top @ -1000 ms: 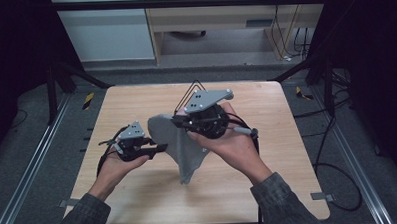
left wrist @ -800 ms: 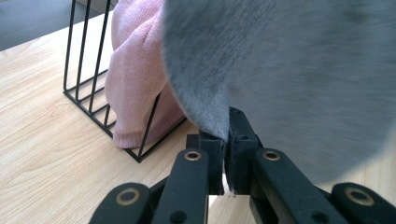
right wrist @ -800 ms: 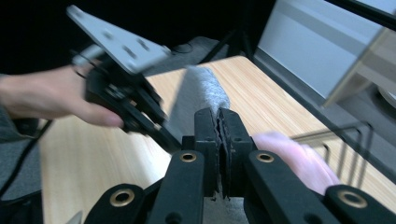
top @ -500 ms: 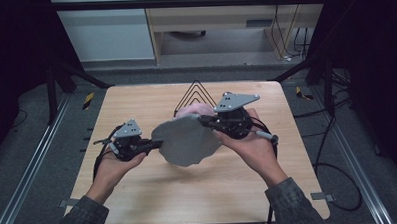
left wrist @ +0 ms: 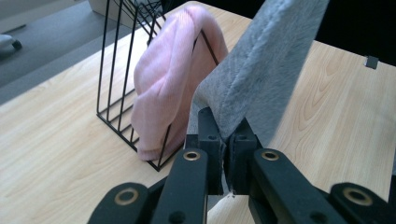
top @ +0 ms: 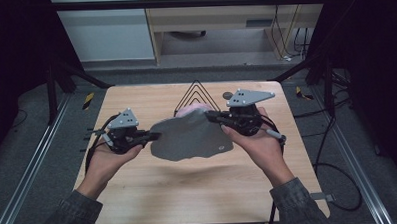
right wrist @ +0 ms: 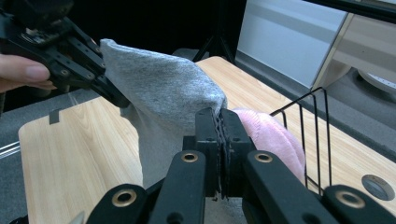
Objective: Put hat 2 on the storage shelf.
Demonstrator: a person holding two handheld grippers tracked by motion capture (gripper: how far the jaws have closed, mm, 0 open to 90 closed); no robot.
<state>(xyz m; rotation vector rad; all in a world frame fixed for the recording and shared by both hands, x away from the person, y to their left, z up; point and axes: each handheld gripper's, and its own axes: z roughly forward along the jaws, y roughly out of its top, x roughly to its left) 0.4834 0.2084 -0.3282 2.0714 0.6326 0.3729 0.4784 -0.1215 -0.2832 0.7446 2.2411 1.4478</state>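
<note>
Since half a second ago, grey cloth (top: 191, 137) spread wider between hands, above table (top: 199, 192).
Left gripper (top: 155, 136) and right gripper (top: 210, 115) each clamped on opposite cloth edges; pink cloth (left wrist: 173, 84) sits in wire rack (top: 195, 94) behind.

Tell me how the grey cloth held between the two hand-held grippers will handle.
Probably floppy: the grey cloth sags between the left hand-held gripper and right hand-held gripper. Likely light, since thin pinches at its edges hold it above the table. Its fuzzy surface suggests it won't slip easily.
</note>
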